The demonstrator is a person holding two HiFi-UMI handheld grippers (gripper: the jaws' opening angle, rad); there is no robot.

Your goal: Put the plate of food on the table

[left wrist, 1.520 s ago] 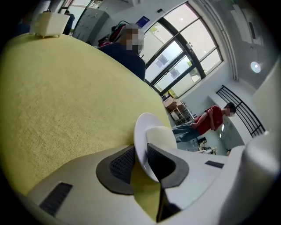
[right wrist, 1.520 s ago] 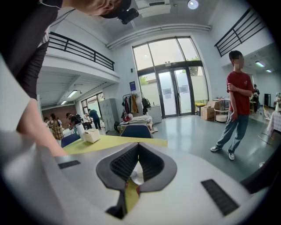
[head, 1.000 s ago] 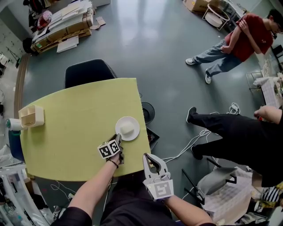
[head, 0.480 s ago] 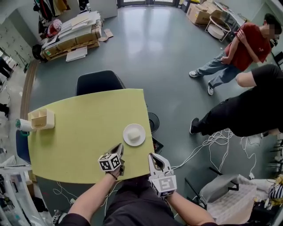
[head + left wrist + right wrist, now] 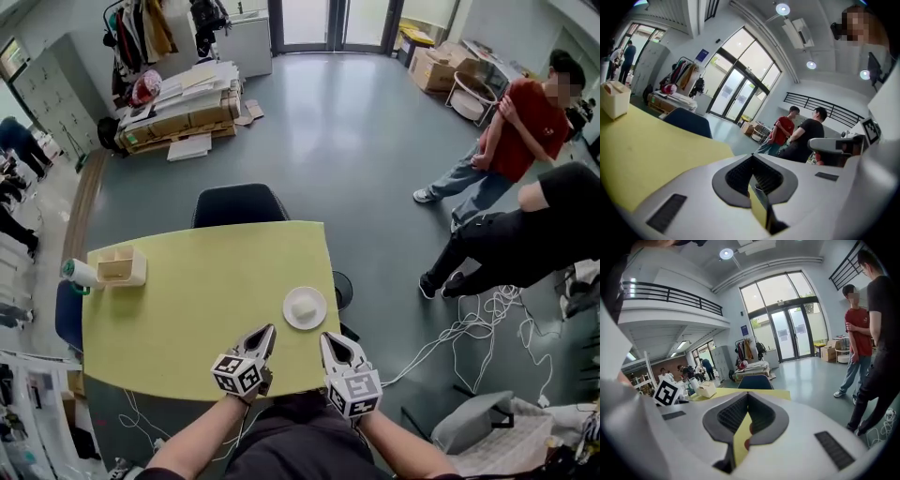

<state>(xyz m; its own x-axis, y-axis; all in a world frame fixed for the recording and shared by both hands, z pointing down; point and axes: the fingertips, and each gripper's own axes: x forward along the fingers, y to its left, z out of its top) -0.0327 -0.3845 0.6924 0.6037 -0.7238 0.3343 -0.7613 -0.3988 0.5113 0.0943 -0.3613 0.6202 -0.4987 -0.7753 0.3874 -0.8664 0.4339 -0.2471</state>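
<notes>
A white plate [image 5: 305,307] with a pale lump of food on it rests on the yellow-green table [image 5: 187,309], near the right edge. My left gripper [image 5: 266,331] hovers over the table's near edge, just left of and nearer than the plate, shut with nothing in it. My right gripper [image 5: 329,338] sits beside it at the near right corner, also shut and empty. In the left gripper view the left gripper [image 5: 753,157] shows its jaws meeting above the table [image 5: 651,150]. The right gripper [image 5: 747,395] looks the same in the right gripper view.
A beige organizer box [image 5: 120,265] and a roll [image 5: 77,273] stand at the table's far left. A dark chair [image 5: 239,204] is tucked in behind. Two people [image 5: 520,131] stand on the floor to the right, with cables [image 5: 487,314] nearby.
The left gripper has drawn back from beside the plate to the table's near edge. The right gripper rose level with it. The plate stays on the table; the head view tilted up.
</notes>
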